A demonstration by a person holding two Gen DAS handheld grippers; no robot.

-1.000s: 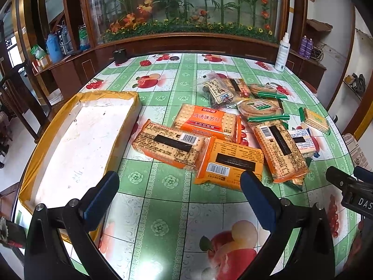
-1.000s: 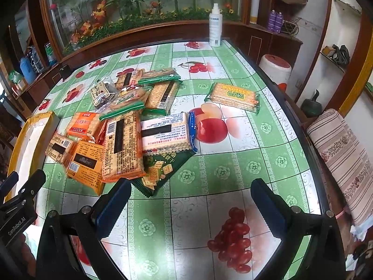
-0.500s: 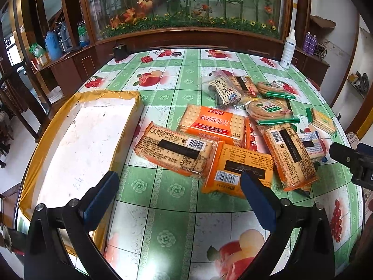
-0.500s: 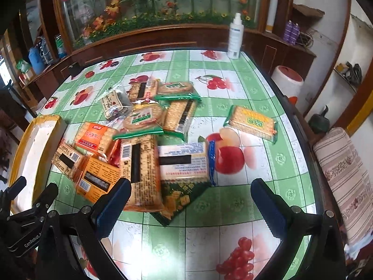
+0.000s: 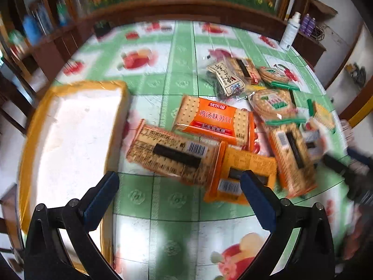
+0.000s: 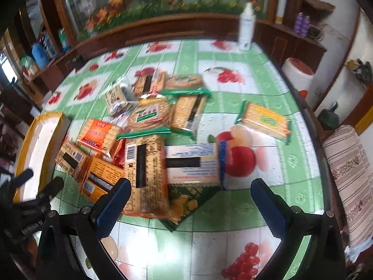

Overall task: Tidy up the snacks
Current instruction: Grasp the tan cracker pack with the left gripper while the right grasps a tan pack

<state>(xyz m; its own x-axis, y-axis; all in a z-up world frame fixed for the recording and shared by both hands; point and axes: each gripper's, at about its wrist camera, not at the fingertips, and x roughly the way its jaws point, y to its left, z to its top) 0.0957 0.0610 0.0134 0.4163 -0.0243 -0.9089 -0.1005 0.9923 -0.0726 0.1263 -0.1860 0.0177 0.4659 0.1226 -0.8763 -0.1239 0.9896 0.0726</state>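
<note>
The cracker packs (image 5: 170, 156) lie in a pile mid-frame, beside the white tray (image 5: 70, 135) at the left. They look light, crinkly and easy to crush — grip one across its flat middle. Left gripper (image 5: 179, 196) and right gripper (image 6: 188, 205) are both wide open, holding nothing.

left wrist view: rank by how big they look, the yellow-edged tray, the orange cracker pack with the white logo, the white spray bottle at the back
1. yellow-edged tray, by far the largest
2. orange cracker pack
3. white spray bottle, smallest, though it stands farthest from the camera, so it looks smaller than it is
</note>
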